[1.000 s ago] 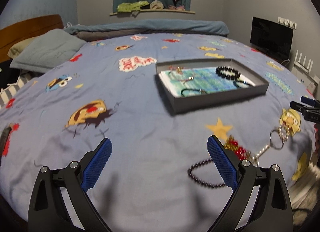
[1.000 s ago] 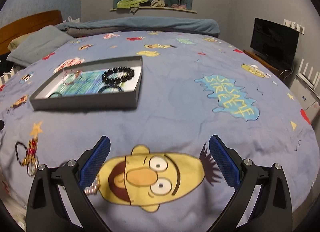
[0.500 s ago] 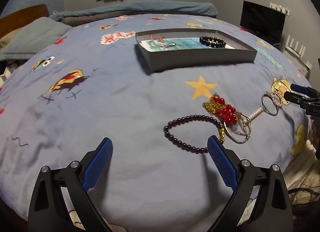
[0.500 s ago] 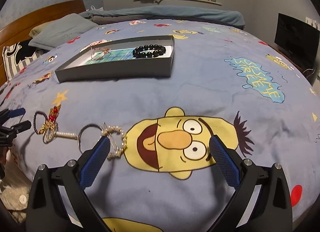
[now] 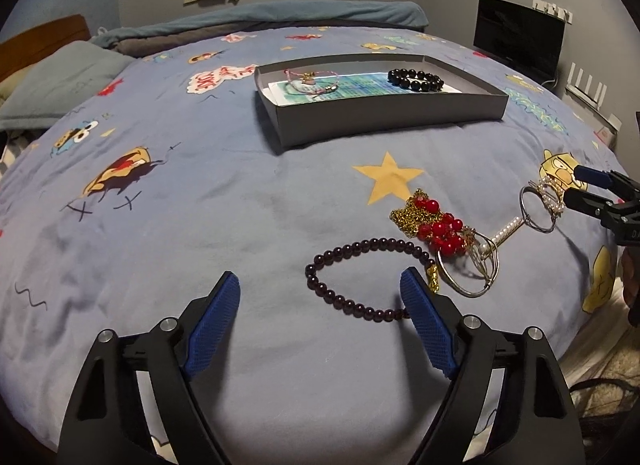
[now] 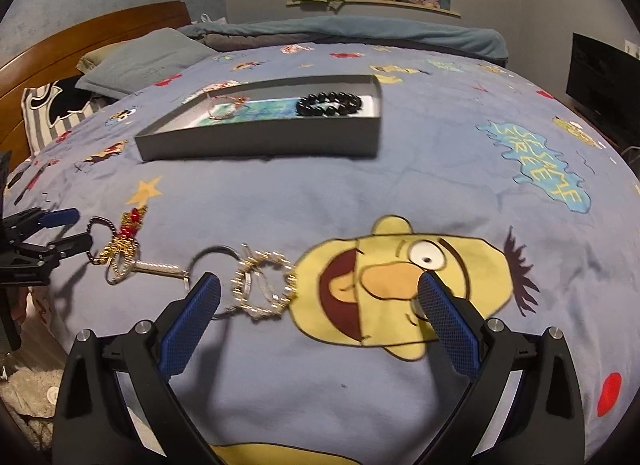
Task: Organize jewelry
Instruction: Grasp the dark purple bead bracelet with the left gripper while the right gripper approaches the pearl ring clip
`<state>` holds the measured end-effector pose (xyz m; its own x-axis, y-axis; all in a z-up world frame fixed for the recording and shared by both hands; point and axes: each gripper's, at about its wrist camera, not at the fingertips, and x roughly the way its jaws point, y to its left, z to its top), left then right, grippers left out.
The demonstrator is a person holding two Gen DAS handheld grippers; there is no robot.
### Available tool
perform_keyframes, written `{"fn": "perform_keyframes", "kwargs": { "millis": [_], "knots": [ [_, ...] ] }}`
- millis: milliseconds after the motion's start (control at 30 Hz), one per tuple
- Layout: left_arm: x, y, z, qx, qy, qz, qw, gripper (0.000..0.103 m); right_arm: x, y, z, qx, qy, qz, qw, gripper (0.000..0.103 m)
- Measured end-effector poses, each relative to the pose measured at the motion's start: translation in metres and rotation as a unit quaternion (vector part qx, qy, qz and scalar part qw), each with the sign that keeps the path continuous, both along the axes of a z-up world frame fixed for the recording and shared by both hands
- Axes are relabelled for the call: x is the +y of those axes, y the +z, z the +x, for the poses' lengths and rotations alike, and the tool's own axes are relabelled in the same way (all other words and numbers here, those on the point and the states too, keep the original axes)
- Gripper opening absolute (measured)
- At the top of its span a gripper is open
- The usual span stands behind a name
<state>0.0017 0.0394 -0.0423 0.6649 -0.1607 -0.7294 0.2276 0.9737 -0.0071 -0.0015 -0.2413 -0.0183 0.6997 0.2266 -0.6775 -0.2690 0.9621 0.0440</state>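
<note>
Jewelry (image 5: pixel 440 233) lies on cartoon bedspread (image 5: pixel 200 225); both hand-held grippers (image 5: pixel 320 297) (image 6: pixel 320 297) gape empty, left narrowing.

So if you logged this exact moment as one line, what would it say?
left gripper: open, jaws just closing, over dark bead bracelet | right gripper: open, over pearl-gold bracelet | grey tray: two bracelets inside

Dim indoor light, soft shadows, heavy fisheye warp, slight motion blur
</note>
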Motion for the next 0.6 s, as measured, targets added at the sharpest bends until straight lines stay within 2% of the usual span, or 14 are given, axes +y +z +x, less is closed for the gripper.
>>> {"fn": "perform_keyframes", "kwargs": {
  "millis": [100,233,333,433,533,600],
  "knots": [
    [-0.001,0.000,-0.001,-0.004,-0.004,-0.001,1.0000,0.082,0.009,0.000,-0.003,-0.010,0.015,-0.017,1.000,0.086],
    [-0.003,-0.004,0.000,-0.001,-0.006,0.004,1.0000,0.082,0.017,-0.004,-0.006,-0.012,0.030,-0.019,0.999,0.082],
    [-0.004,-0.005,0.001,0.000,-0.005,0.003,1.0000,0.082,0.024,-0.006,-0.004,-0.013,0.039,-0.024,0.999,0.068],
    [-0.006,-0.005,0.002,-0.001,-0.005,0.004,1.0000,0.082,0.028,-0.011,-0.002,-0.012,0.042,-0.033,0.999,0.059],
    [-0.006,-0.005,0.002,-0.002,-0.004,0.004,1.0000,0.082,0.031,-0.015,-0.002,-0.015,0.040,-0.044,0.998,0.041],
    [-0.006,-0.005,0.003,-0.002,-0.005,0.003,1.0000,0.082,0.030,-0.014,-0.003,-0.018,0.041,-0.038,0.998,0.041]
  ]
}}
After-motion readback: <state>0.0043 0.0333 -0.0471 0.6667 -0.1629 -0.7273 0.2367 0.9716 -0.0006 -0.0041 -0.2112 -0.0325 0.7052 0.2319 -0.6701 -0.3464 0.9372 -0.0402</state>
